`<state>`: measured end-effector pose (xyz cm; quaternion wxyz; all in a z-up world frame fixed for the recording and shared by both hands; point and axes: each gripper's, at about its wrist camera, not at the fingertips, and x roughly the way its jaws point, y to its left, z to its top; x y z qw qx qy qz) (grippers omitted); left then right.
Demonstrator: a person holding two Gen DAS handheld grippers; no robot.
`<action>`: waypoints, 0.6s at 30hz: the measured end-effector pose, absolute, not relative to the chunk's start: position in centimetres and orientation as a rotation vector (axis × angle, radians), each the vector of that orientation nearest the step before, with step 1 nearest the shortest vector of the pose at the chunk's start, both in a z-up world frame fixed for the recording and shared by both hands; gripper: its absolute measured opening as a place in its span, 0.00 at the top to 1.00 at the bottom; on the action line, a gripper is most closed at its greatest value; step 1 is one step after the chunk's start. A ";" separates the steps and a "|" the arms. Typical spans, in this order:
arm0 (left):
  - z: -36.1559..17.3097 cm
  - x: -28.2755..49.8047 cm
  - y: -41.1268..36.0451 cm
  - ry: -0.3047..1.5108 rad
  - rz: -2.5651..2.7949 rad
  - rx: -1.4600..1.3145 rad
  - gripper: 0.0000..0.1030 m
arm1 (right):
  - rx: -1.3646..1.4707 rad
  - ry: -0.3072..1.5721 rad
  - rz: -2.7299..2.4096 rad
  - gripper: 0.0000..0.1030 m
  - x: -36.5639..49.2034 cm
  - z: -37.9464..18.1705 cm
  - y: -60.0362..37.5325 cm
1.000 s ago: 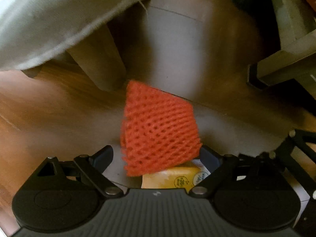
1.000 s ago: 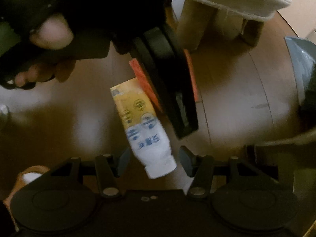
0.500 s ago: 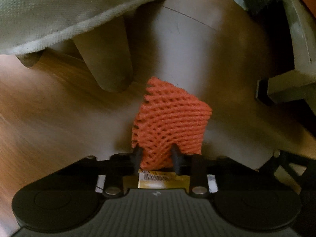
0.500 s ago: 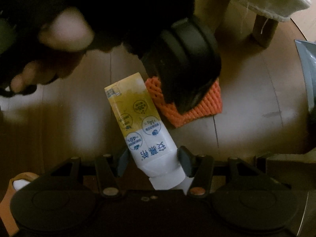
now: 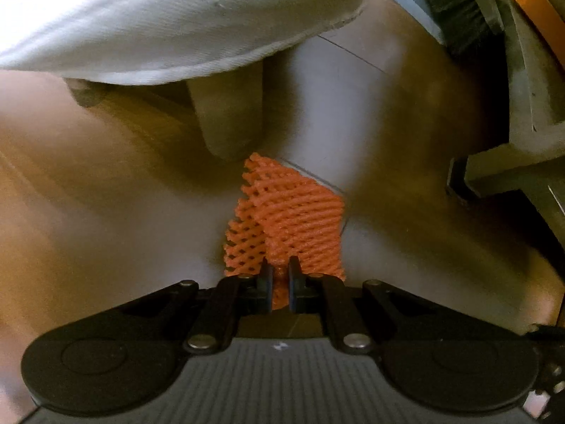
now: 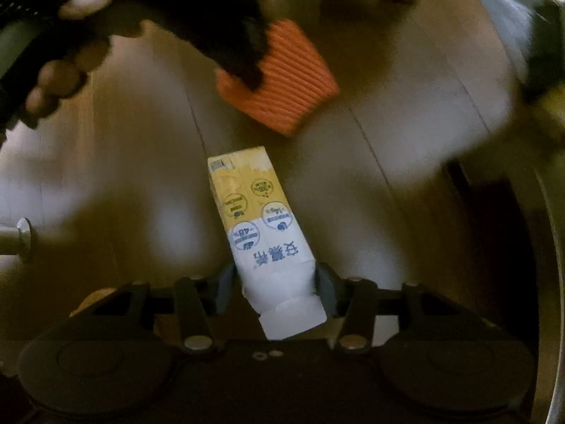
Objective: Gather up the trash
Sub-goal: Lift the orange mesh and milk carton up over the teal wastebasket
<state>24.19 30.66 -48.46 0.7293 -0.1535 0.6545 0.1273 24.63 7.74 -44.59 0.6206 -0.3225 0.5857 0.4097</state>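
Observation:
In the left wrist view my left gripper [image 5: 280, 279] is shut on the near edge of an orange foam net [image 5: 293, 219], which hangs crumpled above the wooden floor [image 5: 88, 212]. In the right wrist view a yellow and white tube [image 6: 261, 233] lies with its white cap end between the fingers of my right gripper [image 6: 275, 289]. Those jaws are closing, and both pads touch the tube's sides. Farther off in that view, the dark, blurred left gripper [image 6: 243, 60] carries the orange net [image 6: 293, 81], held by a person's hand [image 6: 60, 81].
A white cushioned seat [image 5: 159, 17] on pale wooden legs [image 5: 229, 116] stands just beyond the net. A grey furniture frame [image 5: 522, 141] fills the right side. In the right wrist view a metal knob [image 6: 17, 240] sticks out at left and a grey-blue bag [image 6: 512, 17] lies at upper right.
My left jaws have closed from wide open onto the net and lifted it. The right jaws have narrowed around the tube's cap end, and the tube has moved along with that gripper.

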 end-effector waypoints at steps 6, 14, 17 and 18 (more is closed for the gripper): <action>-44.5 22.4 30.3 1.420 0.293 -0.344 0.93 | -0.642 1.380 0.829 0.54 24.7 -40.0 3.2; -36.6 20.0 28.8 1.336 0.309 -0.322 0.93 | -0.544 1.339 0.731 0.54 22.4 -33.8 -1.5; -33.5 19.5 28.0 1.293 0.312 -0.285 0.93 | -0.502 1.276 0.694 0.54 21.6 -29.8 -3.0; -32.4 19.3 27.9 1.276 0.312 -0.277 0.93 | -0.486 1.256 0.684 0.54 21.5 -28.8 -3.5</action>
